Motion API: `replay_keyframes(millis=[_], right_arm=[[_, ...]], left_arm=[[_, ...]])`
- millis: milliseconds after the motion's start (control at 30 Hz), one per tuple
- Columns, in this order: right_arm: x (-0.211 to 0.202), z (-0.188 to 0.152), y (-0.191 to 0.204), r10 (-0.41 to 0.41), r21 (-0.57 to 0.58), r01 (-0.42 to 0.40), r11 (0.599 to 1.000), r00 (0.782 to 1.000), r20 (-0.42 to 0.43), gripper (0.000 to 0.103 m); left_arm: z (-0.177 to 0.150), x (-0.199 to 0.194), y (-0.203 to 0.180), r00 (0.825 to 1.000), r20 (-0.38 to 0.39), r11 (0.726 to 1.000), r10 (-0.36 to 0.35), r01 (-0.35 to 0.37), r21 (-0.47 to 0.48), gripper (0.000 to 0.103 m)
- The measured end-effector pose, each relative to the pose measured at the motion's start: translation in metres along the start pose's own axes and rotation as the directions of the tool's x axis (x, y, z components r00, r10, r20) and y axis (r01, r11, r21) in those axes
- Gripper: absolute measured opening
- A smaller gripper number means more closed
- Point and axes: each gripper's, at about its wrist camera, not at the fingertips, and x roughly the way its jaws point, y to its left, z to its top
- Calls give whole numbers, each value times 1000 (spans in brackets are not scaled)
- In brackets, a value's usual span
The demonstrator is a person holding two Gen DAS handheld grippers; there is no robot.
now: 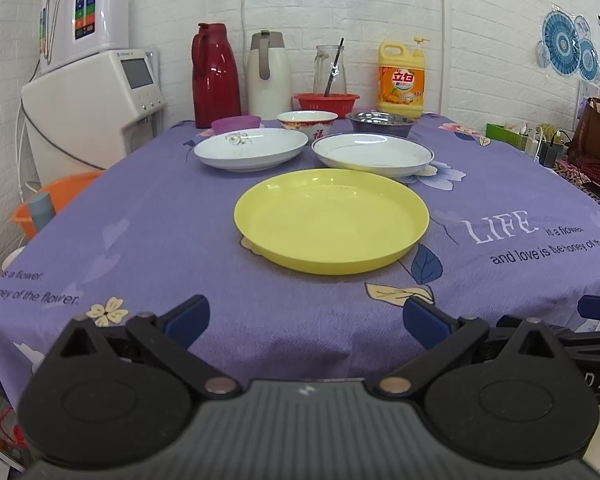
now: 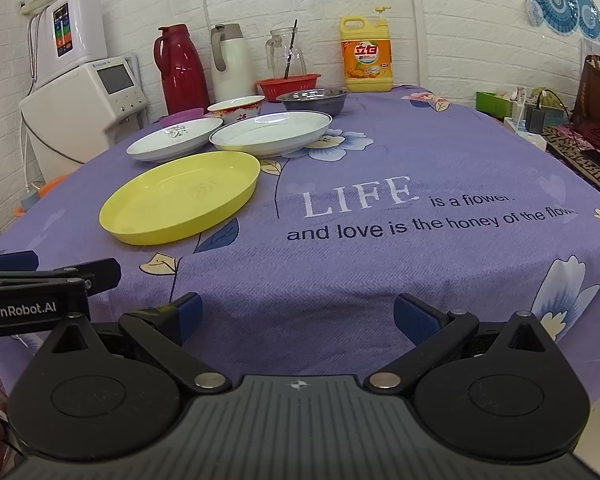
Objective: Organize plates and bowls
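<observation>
Yellow plate (image 1: 331,220) lies beyond left tool (image 1: 306,320) (spread).

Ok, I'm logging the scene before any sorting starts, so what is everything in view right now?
yellow plate: 1, yellow, nearest on the table
white plates: 2, white, behind it, left and right
patterned bowl: 1, white and red, behind the plates
steel bowl: 1, silver, right of it
purple bowl: 1, purple, left of it
red basket: 1, red, back
glass jug: 1, clear, back
red flask: 1, back left
white flask: 1, beside it
detergent bottle: 1, yellow, back right
tablecloth: 1, purple
left gripper: 1, black, open
right gripper: 1, black, open
</observation>
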Motion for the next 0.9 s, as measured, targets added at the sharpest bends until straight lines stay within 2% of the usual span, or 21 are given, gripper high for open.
replay_keyframes(millis=[900], right_arm=[[1, -1, 4, 5, -16, -5, 1000, 1000, 0, 103]], left_arm=[[0, 3, 3, 1000, -15, 1000, -2, 2, -13, 103]])
